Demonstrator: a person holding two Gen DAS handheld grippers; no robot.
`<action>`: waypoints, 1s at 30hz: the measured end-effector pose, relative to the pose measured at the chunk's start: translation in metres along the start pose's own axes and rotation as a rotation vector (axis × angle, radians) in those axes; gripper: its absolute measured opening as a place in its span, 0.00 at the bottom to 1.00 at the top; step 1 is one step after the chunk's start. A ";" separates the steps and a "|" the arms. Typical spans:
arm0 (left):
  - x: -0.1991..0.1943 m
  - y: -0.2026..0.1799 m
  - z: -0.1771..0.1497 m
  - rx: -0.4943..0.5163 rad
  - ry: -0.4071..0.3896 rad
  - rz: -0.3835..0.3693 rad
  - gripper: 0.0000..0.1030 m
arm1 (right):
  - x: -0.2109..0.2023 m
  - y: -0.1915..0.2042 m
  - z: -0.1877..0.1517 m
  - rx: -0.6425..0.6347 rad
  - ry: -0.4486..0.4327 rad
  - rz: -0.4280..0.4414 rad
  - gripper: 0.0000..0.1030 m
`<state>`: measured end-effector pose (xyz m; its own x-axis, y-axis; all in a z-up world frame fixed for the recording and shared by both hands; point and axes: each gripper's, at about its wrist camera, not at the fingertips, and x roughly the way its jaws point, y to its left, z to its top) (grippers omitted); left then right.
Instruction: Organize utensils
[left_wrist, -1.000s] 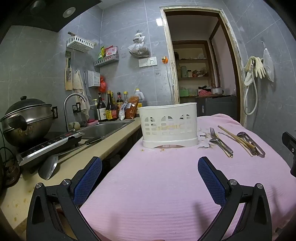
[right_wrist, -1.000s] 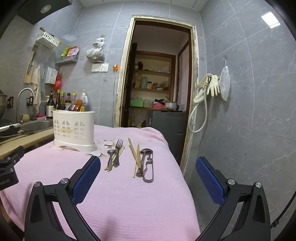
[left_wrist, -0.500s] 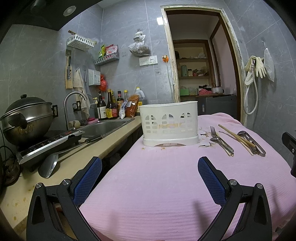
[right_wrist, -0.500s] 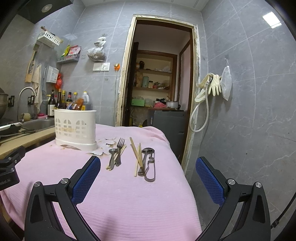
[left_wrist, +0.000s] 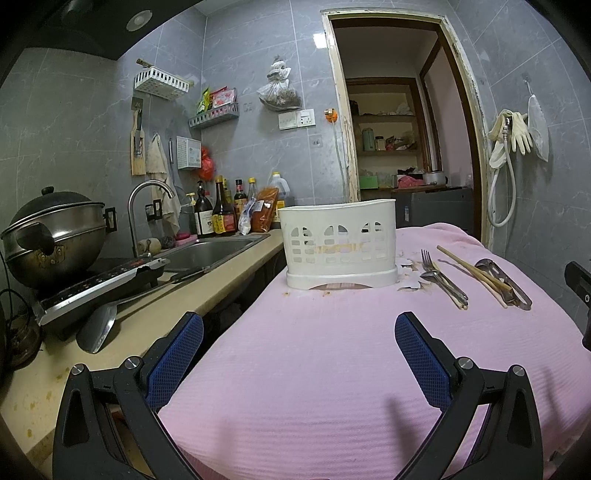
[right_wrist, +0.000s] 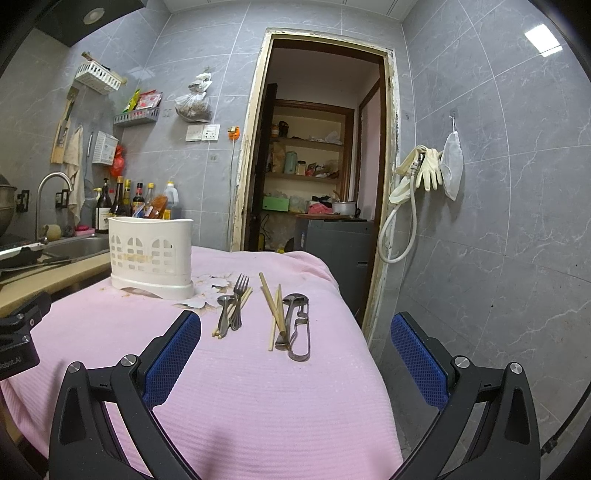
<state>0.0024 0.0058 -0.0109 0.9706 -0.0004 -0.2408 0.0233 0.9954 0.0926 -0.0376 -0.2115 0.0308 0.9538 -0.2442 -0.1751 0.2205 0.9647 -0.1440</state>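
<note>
A white slotted utensil holder (left_wrist: 339, 245) stands upright at the far side of the pink-covered table (left_wrist: 332, 369); it also shows in the right wrist view (right_wrist: 151, 256). To its right lie a fork (right_wrist: 238, 299) with a spoon (right_wrist: 224, 312), wooden chopsticks (right_wrist: 273, 308) and a metal peeler (right_wrist: 298, 325). In the left wrist view the fork (left_wrist: 441, 278), the chopsticks (left_wrist: 471, 275) and the peeler (left_wrist: 504, 282) lie at the right. My left gripper (left_wrist: 299, 354) is open and empty, near the table's front. My right gripper (right_wrist: 295, 354) is open and empty, short of the peeler.
A counter (left_wrist: 155, 306) runs along the left with a sink (left_wrist: 207, 254), tap, bottles (left_wrist: 218, 214), a steamer pot (left_wrist: 51, 240) on a cooktop and a spatula (left_wrist: 99, 325). Torn paper scraps (right_wrist: 210, 291) lie beside the holder. A doorway (right_wrist: 317, 177) opens behind the table.
Both views have drifted slightly; the holder and utensils sit a little nearer and lower in frame. Both grippers stay open. No object has moved.
</note>
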 end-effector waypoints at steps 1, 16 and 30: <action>0.000 0.000 0.000 0.000 0.000 0.001 0.99 | 0.000 0.000 0.000 0.000 0.000 0.000 1.00; 0.000 0.002 -0.001 0.001 0.003 0.000 0.99 | 0.001 -0.001 0.000 0.000 0.002 0.001 1.00; 0.001 0.005 -0.003 -0.003 0.011 0.002 0.99 | -0.001 0.005 -0.002 -0.003 0.006 0.003 1.00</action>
<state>0.0030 0.0111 -0.0133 0.9678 0.0031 -0.2515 0.0203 0.9957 0.0904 -0.0378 -0.2068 0.0285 0.9531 -0.2421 -0.1818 0.2173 0.9651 -0.1463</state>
